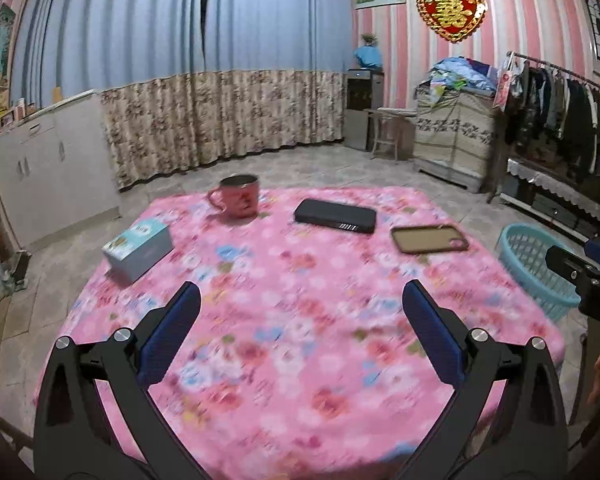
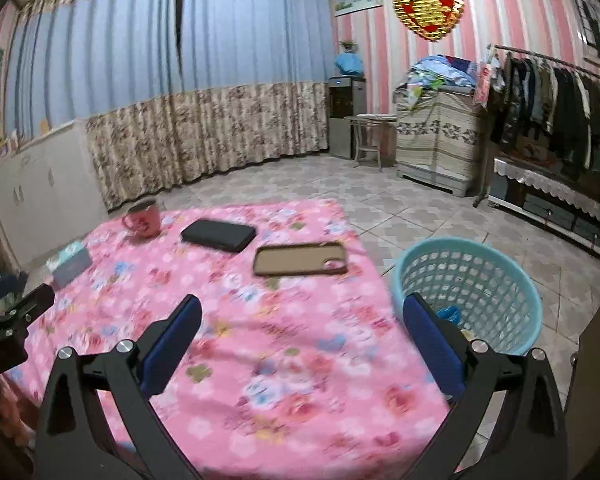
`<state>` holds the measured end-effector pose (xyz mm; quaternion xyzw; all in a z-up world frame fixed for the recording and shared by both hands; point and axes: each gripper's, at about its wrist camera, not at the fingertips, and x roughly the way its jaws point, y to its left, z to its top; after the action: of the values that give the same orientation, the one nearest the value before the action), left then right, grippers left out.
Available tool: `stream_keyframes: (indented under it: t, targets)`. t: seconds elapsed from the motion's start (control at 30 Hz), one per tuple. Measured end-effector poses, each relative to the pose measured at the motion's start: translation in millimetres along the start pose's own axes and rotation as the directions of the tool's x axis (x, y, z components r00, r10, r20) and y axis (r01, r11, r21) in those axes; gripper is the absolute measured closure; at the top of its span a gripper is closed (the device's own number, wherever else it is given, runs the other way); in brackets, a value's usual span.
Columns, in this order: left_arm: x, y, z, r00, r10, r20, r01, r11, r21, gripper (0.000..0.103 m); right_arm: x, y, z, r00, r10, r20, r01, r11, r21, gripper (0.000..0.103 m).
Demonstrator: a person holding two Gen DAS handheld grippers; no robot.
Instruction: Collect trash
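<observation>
Pink floral cloth is covering the table (image 1: pixel 300 360), and both tongs are hovering above its near half; the left gripper (image 1: pixel 300 304) is gaping wide with nothing between its blue pads, and the right gripper (image 2: pixel 300 316) is likewise spread and gripping nothing. A pink mug (image 1: pixel 238 196) is standing at the far left of the cloth, a pale blue box (image 1: pixel 138 250) is lying nearer on the left edge, a black flat case (image 1: pixel 334 216) is sitting mid-table, and a brown phone case (image 1: pixel 430 239) is lying to its right. A light blue mesh basket (image 2: pixel 496 264) is standing on the tiled floor just beside the table's right edge; blue crumpled trash (image 2: pixel 449 314) is lying inside it, partly hidden behind the right finger.
</observation>
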<state>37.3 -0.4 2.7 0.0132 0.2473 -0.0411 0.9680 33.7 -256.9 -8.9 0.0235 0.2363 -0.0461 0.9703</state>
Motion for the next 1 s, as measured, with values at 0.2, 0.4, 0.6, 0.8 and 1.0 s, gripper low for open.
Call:
stream_keyframes:
  t: [0.2, 0.4, 0.6, 0.8, 1.0]
  targets:
    - [5.4, 7.5, -29.1, 0.999, 0.017, -0.037, -0.017, 1.000, -0.002, 0.005, -6.7, 28.2, -23.3, 0.999, -0.018, 0.040, 0.021, 0.997, -0.076, 0.005]
    - [8.6, -2.2, -36.7, 0.999, 0.025, -0.021, -0.025, 0.999, 0.027, 0.005, -3.0, 32.2, -32.2, 0.999, -0.018, 0.027, 0.020, 0.996, -0.083, 0.005]
    - [8.6, -6.3, -37.9, 0.999, 0.031, -0.017, -0.030, 0.999, 0.029, 0.005, 0.3, 32.6, -36.2, 1.000, -0.017, 0.010, 0.018, 0.997, -0.082, 0.005]
    - [10.7, -3.0, -38.2, 0.999, 0.038, -0.014, -0.038, 0.999, 0.006, 0.005, 2.8, 33.5, -38.2, 1.000, -0.012, 0.003, 0.012, 0.997, -0.079, 0.005]
    - [12.2, -2.7, -38.1, 0.999, 0.038, -0.010, -0.038, 0.999, 0.012, 0.005, 4.0, 34.2, -39.6, 1.000, -0.024, 0.002, 0.024, 0.997, -0.079, 0.005]
